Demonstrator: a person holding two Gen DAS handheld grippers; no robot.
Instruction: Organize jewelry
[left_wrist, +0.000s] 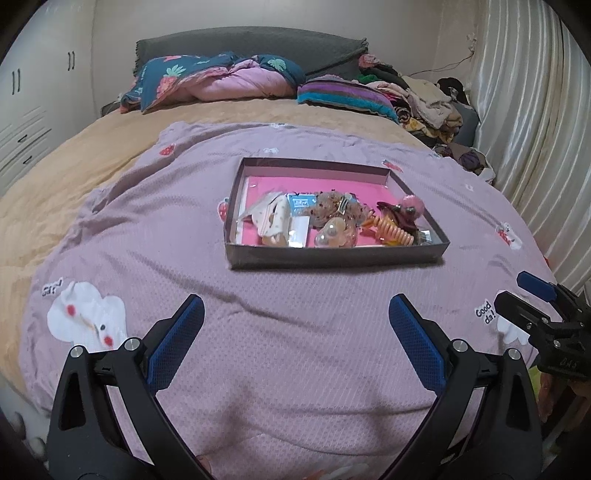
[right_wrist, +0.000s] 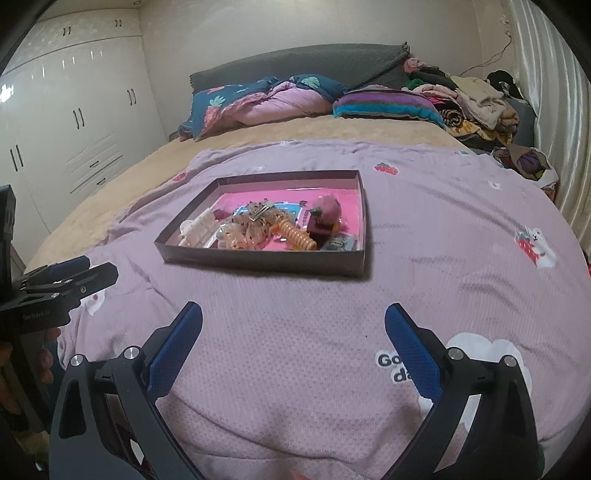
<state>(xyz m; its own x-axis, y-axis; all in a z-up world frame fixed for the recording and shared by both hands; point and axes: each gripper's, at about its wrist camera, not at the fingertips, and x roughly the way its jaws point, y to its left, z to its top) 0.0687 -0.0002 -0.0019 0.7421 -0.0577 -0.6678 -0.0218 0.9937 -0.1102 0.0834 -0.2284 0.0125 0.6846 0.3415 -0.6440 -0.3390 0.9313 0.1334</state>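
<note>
Left gripper (left_wrist: 295, 314) and right gripper (right_wrist: 293, 321) gape empty, short of tray (left_wrist: 332, 254).

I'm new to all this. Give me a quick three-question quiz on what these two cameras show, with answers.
1. True or false: the left gripper is holding something.
2. Where does the orange spiral hair tie lie? A) on the quilt B) in the box C) in the right gripper
3. Fill in: the box stands on a ____ quilt printed with strawberries.

Key: 1 false, its jaws are wide open and empty; 2 B, among the other accessories; 3 purple.
</note>
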